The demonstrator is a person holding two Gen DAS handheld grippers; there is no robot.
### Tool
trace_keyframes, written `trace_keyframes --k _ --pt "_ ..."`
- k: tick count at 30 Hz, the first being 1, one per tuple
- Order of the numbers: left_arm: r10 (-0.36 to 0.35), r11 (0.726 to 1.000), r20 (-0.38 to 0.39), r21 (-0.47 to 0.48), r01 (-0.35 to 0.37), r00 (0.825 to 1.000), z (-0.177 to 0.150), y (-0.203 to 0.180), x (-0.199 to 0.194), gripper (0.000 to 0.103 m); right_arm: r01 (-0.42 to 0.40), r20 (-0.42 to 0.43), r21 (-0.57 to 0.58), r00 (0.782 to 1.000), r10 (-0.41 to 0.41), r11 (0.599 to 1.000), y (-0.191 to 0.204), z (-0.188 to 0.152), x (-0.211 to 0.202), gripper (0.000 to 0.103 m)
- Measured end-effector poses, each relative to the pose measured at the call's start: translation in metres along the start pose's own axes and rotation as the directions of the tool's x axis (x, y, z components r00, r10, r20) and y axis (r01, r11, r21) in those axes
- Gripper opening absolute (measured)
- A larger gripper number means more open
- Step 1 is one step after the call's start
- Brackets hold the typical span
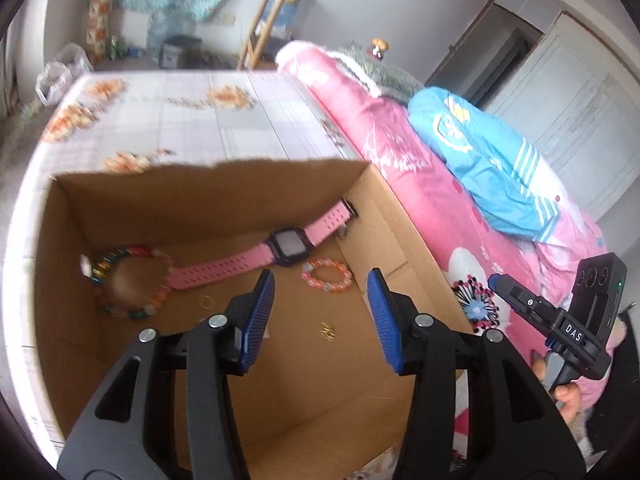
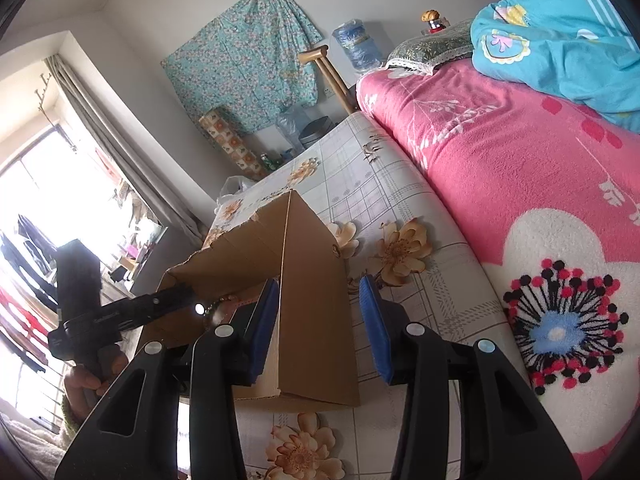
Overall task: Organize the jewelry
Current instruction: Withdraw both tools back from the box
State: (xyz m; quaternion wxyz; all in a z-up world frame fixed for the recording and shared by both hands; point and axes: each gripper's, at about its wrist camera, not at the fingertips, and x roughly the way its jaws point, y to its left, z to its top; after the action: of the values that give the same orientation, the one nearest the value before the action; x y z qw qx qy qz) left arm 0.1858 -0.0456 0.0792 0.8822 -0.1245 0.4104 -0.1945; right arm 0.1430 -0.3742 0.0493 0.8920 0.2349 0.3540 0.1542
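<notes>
Both grippers stand with jaws apart. Left gripper point(image 1: 322, 296) hangs over the open cardboard box point(image 1: 208, 184), nothing between its blue pads. Right gripper point(image 2: 318, 308) straddles the box's near corner wall without pressing on it. On the box floor lies a pink watch point(image 1: 286, 242), strap stretched flat with a dark square face. At its left end sits a big bracelet point(image 1: 132, 284) of many-coloured beads, blurred. Just right of the watch face lies a small bracelet point(image 1: 327, 276) of pink and orange beads. Small gold pieces point(image 1: 328, 330) rest nearer the camera.
</notes>
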Motion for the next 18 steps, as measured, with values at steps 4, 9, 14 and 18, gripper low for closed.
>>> trace_keyframes --k 4,9,14,18 --pt "0.097 0.992 0.167 0.058 -0.108 0.981 -0.011 0.011 -0.061 0.063 -0.017 -0.037 0.005 0.999 0.017 1.000 0.006 -0.005 0.007 0.045" --pt "0.169 0.985 0.188 -0.007 -0.171 0.968 -0.030 0.043 -0.093 0.075 -0.017 -0.113 0.012 0.993 0.018 1.000 0.014 -0.012 0.028 0.046" --pt "0.099 0.982 0.115 -0.171 -0.078 0.988 -0.060 0.084 -0.084 0.075 0.017 -0.171 0.012 0.985 -0.014 1.000 0.017 -0.019 0.040 0.050" --pt "0.009 0.966 0.088 -0.258 0.015 0.996 -0.079 0.102 -0.071 0.075 0.016 -0.220 0.005 0.975 -0.015 1.000 0.018 -0.026 0.049 0.052"
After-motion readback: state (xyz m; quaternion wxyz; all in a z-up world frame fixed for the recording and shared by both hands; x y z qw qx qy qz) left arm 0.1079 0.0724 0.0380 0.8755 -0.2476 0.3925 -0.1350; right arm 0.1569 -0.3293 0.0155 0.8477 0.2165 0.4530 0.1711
